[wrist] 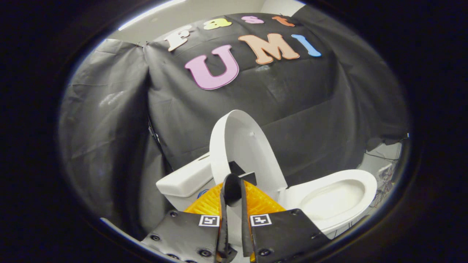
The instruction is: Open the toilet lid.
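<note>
Lid (241, 146) stands raised, near vertical, leaning twd tank (184, 179); bowl (336, 199) open to the right. Gripper (232, 190) has both fingers nearly together, clamped on lid's edge, thin rim visible betw the black tips. Task looks ~done. Risk: if lid isn't past its balance pt, letting go could drop it back onto bowl w/ a slam. Also pushing further while clamped could jam lid against tank or strain hinge (hidden behind fingers).
</note>
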Tool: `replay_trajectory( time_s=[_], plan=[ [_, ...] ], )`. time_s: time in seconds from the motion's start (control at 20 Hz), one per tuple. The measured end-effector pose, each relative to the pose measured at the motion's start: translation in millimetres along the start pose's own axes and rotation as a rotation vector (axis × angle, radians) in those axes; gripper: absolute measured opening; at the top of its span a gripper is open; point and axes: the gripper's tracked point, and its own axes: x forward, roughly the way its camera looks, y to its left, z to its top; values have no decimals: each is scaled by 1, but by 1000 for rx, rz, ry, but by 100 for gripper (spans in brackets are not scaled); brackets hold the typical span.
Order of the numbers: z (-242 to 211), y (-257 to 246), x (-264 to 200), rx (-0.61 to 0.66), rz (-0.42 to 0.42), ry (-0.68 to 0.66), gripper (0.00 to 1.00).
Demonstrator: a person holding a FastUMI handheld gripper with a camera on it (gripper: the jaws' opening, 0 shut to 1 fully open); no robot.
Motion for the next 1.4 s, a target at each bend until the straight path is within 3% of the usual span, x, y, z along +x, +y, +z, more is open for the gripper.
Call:
replay_trajectory(
  time_s=[0.2,0.55,0.75,0.8,0.95,1.25,1.4],
  plan=[
    [-14,25,10,-46,40,51,16],
    [-12,28,13,-41,27,35,16],
    [-10,26,11,-98,1,27,16],
    [-8,27,11,-109,6,20,25],
    [-5,41,8,-108,46,16,35],
    [58,43,-5,-178,61,-118,43],
    [81,21,-10,-224,15,-130,47]
  ],
)
